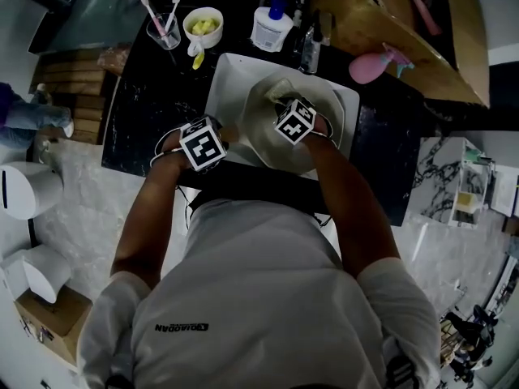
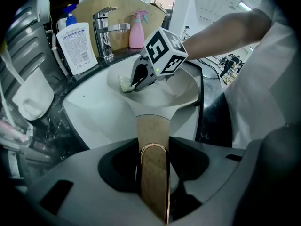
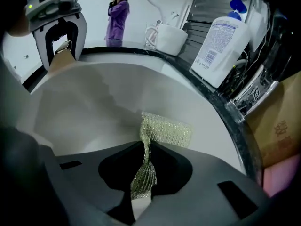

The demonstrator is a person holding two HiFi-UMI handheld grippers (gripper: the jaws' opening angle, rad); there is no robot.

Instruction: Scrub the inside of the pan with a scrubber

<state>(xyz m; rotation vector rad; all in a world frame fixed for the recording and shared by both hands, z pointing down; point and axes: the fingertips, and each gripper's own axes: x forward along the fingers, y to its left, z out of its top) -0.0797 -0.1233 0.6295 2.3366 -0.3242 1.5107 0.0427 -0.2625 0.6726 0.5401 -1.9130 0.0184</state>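
A white pan (image 1: 274,136) lies tilted in the white sink (image 1: 231,75). Its wooden handle (image 2: 153,140) runs back between the jaws of my left gripper (image 2: 153,171), which is shut on it. My right gripper (image 3: 143,178) is shut on a pale green mesh scrubber (image 3: 164,131), whose free end lies against the pan's inner wall (image 3: 94,107). In the left gripper view the right gripper (image 2: 136,83) reaches into the pan (image 2: 160,91) and presses the scrubber (image 2: 124,84) to the far side. In the head view the marker cubes cover both the left gripper (image 1: 212,140) and the right gripper (image 1: 290,113).
A chrome faucet (image 2: 104,29) stands behind the sink, with a white pump bottle (image 1: 272,27) and a pink spray bottle (image 1: 369,65) beside it. A cup of toothbrushes (image 1: 165,29) and a small bowl (image 1: 203,24) sit on the dark counter (image 1: 138,112). A cardboard box (image 1: 397,31) is at back right.
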